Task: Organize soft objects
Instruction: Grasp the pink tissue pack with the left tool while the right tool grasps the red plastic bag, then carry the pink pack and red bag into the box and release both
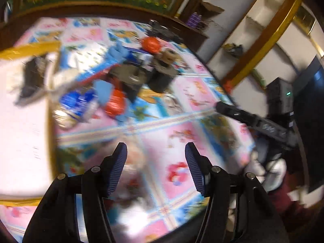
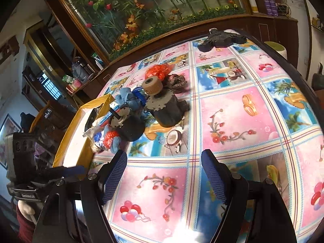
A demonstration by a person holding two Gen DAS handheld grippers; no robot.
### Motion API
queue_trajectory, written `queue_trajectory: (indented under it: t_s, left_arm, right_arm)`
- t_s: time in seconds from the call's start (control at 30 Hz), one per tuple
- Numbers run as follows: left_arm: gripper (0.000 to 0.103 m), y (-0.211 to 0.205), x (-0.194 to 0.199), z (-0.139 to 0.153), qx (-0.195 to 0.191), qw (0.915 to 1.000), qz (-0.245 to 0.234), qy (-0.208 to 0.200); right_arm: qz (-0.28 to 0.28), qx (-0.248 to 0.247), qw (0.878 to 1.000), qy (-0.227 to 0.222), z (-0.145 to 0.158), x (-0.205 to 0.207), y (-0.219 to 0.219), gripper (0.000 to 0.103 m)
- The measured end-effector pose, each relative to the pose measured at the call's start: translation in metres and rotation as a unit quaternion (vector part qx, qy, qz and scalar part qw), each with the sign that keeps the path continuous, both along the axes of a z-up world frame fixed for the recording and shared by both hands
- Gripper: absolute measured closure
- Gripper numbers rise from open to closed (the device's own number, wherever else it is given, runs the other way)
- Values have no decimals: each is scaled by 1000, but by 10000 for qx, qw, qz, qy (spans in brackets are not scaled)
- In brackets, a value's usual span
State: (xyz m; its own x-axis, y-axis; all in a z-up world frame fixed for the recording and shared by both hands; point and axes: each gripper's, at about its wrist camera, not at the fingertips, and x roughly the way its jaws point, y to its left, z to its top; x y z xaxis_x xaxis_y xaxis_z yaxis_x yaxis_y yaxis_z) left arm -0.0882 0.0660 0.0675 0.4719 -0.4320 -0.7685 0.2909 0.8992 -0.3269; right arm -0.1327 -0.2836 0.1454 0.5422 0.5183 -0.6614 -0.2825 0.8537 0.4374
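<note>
Both my tongs, left (image 1: 156, 168) and right (image 2: 164, 174), spread and empty over the counter (image 2: 253, 141) (soft pile (image 2: 129, 101) beside the tray (image 2: 66, 139)).

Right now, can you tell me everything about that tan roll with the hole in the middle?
The tan cylindrical roll looks like foam or cork, short and stubby, with a dark round hole in the end that faces the camera. It lies tilted on its side on top of a dark grey round container with a toothed metal disc, in the cluster of things on the colourful patterned tablecloth. Behind it are an orange mesh puff and a brown fuzzy bundle. No gripper touches it.
</note>
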Motion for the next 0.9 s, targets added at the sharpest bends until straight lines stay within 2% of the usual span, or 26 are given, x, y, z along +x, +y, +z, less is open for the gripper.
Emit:
queue_trajectory:
  t_s: [0.07, 0.13, 0.2, 0.23, 0.3, 0.47, 0.73, 0.9]
  left_arm:
    - [45, -5, 0, -7, 656, 9977, 16, -149]
    - [45, -17, 0, -20, 1385, 9899, -79, -276]
    - [45, -26, 2, -35, 1827, 9825, -155, -317]
    - [42, -29, 4, -41, 1913, 9808, -156, -337]
    - [32, -30, 7, -43, 1921, 9802, -43, -485]
    - [33, -28, 17, -54, 1334, 9910, -43, -73]
    - [30, -34, 9, -56, 1133, 9934, 144, -74]
    - [32, -48, -2, -56, 974, 9951, -52, -149]
  right_arm:
    - [-52, 51, 9999, 92, -6, 5, 1, 27]
    - [-74, 88, 9998, 162, -10, 7, 2, 27]
    - [-81, 104, 9997, 216, -12, 11, 3, 27]
    - [-89, 121, 9996, 235, -12, 14, 3, 27]
    - [-112, 146, 9995, 275, -11, 20, 5, 27]
    - [-157, 105, 9994, 277, -3, 44, 13, 27]
    - [-68, -41, 9995, 315, 8, 94, 39, 27]
    - [-108, -175, 9988, 455, 27, 156, 57, 27]
